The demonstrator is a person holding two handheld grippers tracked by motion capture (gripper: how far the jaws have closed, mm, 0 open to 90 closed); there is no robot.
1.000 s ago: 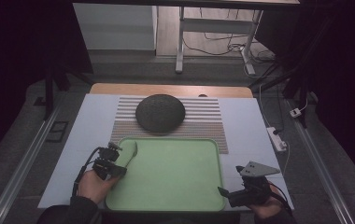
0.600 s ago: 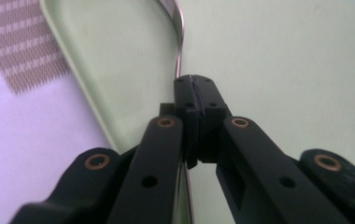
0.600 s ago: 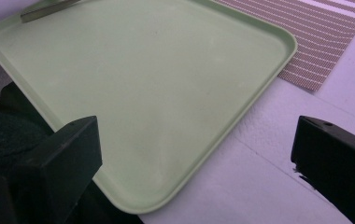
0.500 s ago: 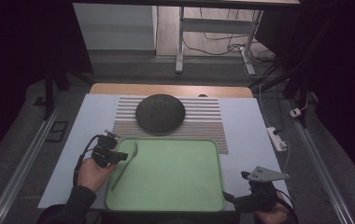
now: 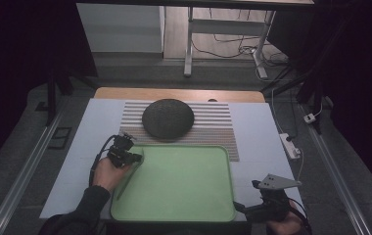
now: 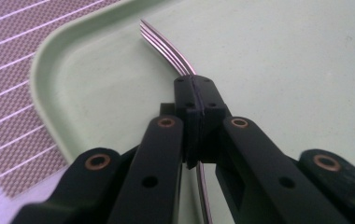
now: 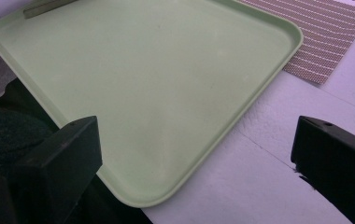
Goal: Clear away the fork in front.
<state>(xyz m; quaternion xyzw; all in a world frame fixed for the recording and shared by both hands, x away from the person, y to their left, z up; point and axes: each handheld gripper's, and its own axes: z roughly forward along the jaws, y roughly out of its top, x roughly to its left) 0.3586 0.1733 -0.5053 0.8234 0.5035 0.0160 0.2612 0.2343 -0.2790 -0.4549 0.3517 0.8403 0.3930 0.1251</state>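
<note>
Dark floor and the legs of another desk lie beyond a pale tabletop (image 5: 91,127), which carries everything in the work area. Largest on it is a green tray (image 5: 184,181), set at the near edge in front of the person, with raised rounded rims. Behind the tray, partly under its far edge, lies a striped mat (image 5: 213,127), brown with thin white lines. On that mat sits a dark round dome-shaped object (image 5: 168,118), well apart from both hands.

At the tray's left far corner, the left gripper (image 5: 134,157) is held in the person's left hand (image 5: 106,172), a dark sleeve running back toward the bottom edge. Its fingers (image 6: 199,100) are pressed together on a metal fork (image 6: 166,46), gripping it at the neck just behind the tines. The tines curve away over the tray floor toward the corner rim, and the handle runs back under the fingers. In the high view the fork (image 5: 127,177) lies as a thin line slanting along the tray's left side.

By the tray's near right corner, the right gripper (image 5: 243,207) hovers over the tabletop edge, its fingers (image 7: 63,158) spread wide with nothing between them.
</note>
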